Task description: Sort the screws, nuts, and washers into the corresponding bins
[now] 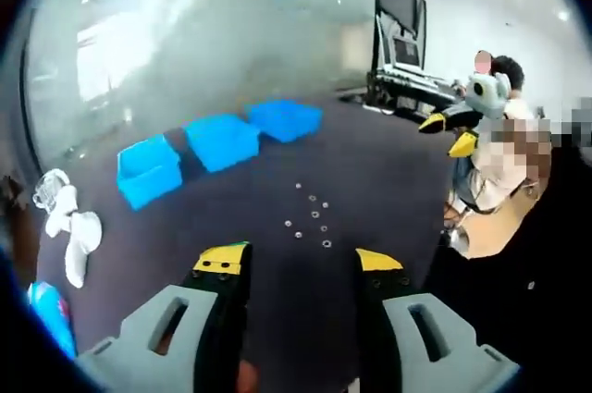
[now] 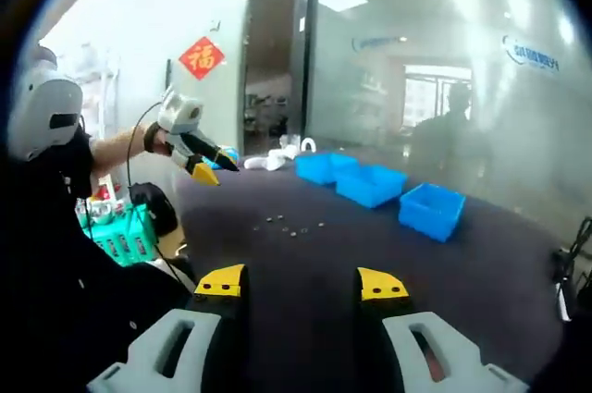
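The small hardware pieces (image 1: 313, 217) are too tiny to tell apart.

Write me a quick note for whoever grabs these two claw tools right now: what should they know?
Left claw: open, holding nothing, raised above the dark table.
Right claw: open, holding nothing.
Small metal parts: loose in a cluster on the table, short of the bins.
Three blue bins: in a row beyond the parts; contents cannot be seen.
Done: nothing visibly sorted.
Left: pick up and bin every part.
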